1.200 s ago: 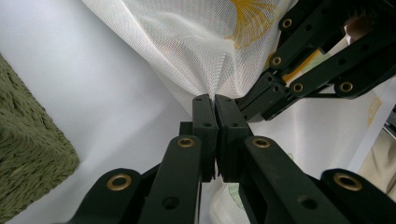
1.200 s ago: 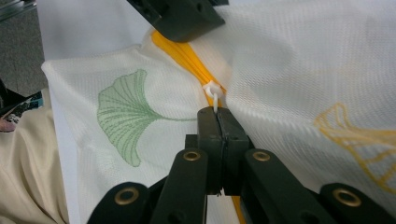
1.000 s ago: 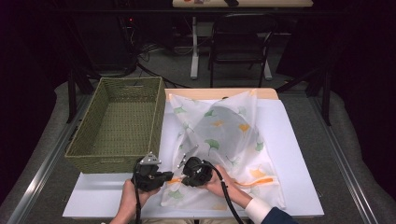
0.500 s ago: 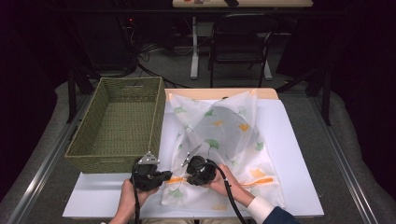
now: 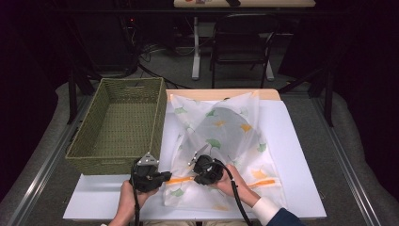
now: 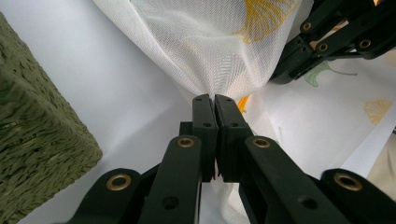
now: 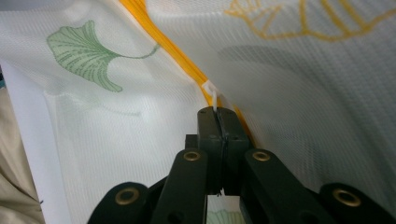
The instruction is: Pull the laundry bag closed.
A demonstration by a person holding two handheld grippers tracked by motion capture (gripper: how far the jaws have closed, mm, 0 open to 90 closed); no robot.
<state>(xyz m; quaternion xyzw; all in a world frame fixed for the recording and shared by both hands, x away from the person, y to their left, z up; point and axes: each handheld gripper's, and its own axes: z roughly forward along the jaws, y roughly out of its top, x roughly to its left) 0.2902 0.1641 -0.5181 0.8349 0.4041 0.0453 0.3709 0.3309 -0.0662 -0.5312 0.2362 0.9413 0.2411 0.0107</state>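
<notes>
Mesh laundry bag (image 5: 221,136), white with ginkgo-leaf print, spread on the white table cover (image 5: 294,155) just right of the woven green basket (image 5: 113,162); orange zipper (image 5: 181,180) along its near edge. Left gripper (image 6: 215,99) pinched tight on a bunch of the mesh at the bag's near-left corner, jaws together with only cloth between. Right gripper (image 7: 217,112) likewise closed, nipping the small white zipper pull (image 7: 212,91).

Probably sliding the zipper, so:
- Keep the left grip planted as an anchor, cloth taut.
- Draw the pull straight along the orange tape, low and level, not upward.
- Hold the pull squarely; tab small and likely to slip out.
- Watch for loose mesh catching in the slider.

Against the frame a second back: right gripper a touch further right along the zipper, a little more orange showing between the two grippers; left gripper, bag and basket in the same places.
</notes>
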